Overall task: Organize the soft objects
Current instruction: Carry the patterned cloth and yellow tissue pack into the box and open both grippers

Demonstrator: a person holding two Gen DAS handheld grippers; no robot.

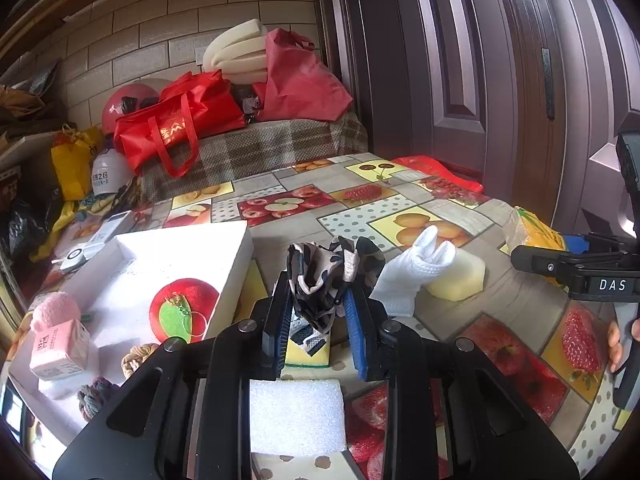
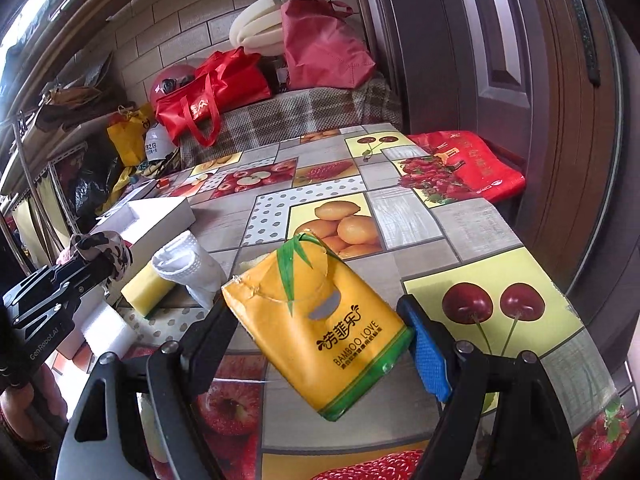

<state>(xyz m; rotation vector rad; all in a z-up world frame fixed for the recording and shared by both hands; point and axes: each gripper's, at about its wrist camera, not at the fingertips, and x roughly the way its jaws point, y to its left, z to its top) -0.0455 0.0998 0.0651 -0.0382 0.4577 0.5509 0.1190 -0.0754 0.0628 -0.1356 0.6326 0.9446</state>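
Camo scrunchie (image 1: 326,276) pinched in my left gripper (image 1: 320,320), jaws pressed on its lower bunch, held up above the desk (image 1: 400,196) just right of the white box (image 1: 188,248). Soft, near weightless, squashes flat; the grip low on the gathered fabric looks fine, though loose folds could slip out.

Yellow tissue pack (image 2: 320,328) sits between the jaws of my right gripper (image 2: 324,340), pinched across its width, tilted, far end up. Light, squashy plastic wrap, likely slick; I'd squeeze mid-body, not the torn top corner.

White sock (image 1: 408,272) lies on the desk against a yellow sponge (image 1: 456,276), both limp or springy, easy to pick up.

The box holds a red plush (image 1: 184,308), pink pompom (image 1: 56,312), pink carton (image 1: 60,348) and knit scrunchies (image 1: 138,356).

Hard to tell: whether the pack's underside touches the desk; what the patterned thing below the scrunchie, on the yellow-green sponge (image 1: 306,354), is; the white foam block (image 1: 296,416) is part hidden by my frame.
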